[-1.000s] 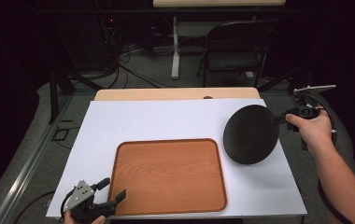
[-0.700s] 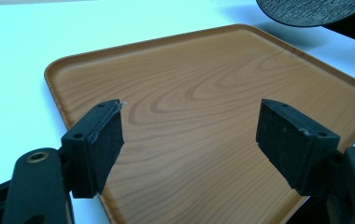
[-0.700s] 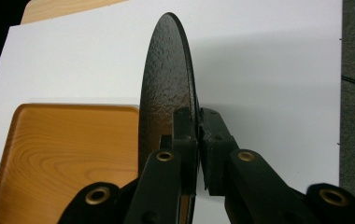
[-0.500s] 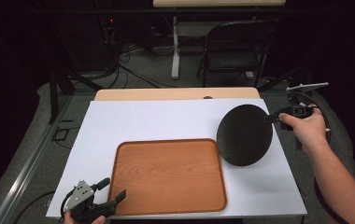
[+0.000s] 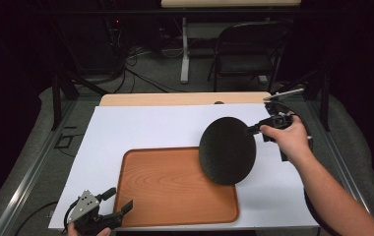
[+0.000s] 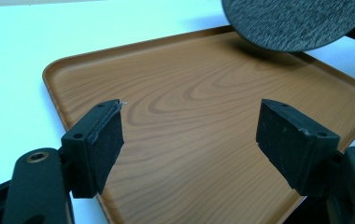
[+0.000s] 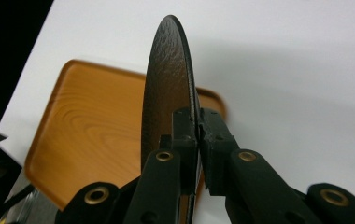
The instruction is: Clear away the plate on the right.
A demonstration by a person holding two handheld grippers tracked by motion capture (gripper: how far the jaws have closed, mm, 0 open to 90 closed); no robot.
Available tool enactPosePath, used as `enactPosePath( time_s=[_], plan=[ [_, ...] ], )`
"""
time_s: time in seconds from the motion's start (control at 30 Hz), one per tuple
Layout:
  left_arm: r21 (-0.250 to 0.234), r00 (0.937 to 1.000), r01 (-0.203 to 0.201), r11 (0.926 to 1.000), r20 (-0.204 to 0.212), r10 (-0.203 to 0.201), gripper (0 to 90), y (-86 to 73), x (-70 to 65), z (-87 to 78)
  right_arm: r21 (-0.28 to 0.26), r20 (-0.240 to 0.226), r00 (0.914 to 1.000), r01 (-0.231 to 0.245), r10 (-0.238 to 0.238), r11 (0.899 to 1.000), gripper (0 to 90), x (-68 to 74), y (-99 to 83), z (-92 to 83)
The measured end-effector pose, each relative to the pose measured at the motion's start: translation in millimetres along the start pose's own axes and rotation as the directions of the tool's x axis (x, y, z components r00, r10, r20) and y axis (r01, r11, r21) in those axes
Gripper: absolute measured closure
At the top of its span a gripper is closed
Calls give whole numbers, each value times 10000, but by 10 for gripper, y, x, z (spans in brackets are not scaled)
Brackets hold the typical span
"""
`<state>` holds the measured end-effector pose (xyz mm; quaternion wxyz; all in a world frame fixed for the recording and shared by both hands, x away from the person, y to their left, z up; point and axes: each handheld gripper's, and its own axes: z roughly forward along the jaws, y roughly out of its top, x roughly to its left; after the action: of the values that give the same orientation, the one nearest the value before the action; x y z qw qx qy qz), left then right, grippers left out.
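- The black disc (image 5: 227,150) looks stiff and thin: held by one edge, nearly on its rim, it shows no sag or bend, so I'd guess it's fairly light too.
- Surface is pebbly and matte, which should give decent grip. An edge pinch like this one seems the sensible hold, since it's too flat to grab otherwise.
- Looks-wise: round, dark, finely textured on the face. Could be a plate or a mat, honestly can't tell from here.
- It's up in the air over the right end of the wooden tray (image 5: 165,191), which lies on the white desk (image 5: 140,128).
- Right gripper (image 7: 198,128): fingers clamped tight on the disc's rim.
- Left gripper (image 6: 189,140): fingers spread wide, nothing in them, hovering at the tray's near-left corner.
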<state>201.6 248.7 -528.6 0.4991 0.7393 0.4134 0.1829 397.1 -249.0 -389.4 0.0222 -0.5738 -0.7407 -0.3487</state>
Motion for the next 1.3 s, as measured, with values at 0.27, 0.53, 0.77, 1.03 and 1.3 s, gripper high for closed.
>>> enactPosePath(
  time_s=[0.27,0.53,0.77,1.03,1.3],
  plan=[
    [-9,9999,-87,10000,54,87,230,1,-15,-6,450,-1126,9908,801,-746,9958,852,496,-43,383],
    [-16,9999,-98,10000,37,99,230,3,-12,-16,759,-1974,9714,1497,-1323,9858,853,865,-134,677],
    [-26,9999,-98,9999,49,98,230,4,-9,-18,728,-2112,9683,1517,-1334,9857,849,967,-174,789],
    [-12,9999,-119,9999,40,119,230,4,-13,-18,805,-2167,9683,1450,-1246,9862,846,963,-220,849],
    [-9,9999,-119,9999,62,119,230,3,-14,-15,826,-2132,9707,1306,-1105,9880,845,911,-260,894]
  ],
)
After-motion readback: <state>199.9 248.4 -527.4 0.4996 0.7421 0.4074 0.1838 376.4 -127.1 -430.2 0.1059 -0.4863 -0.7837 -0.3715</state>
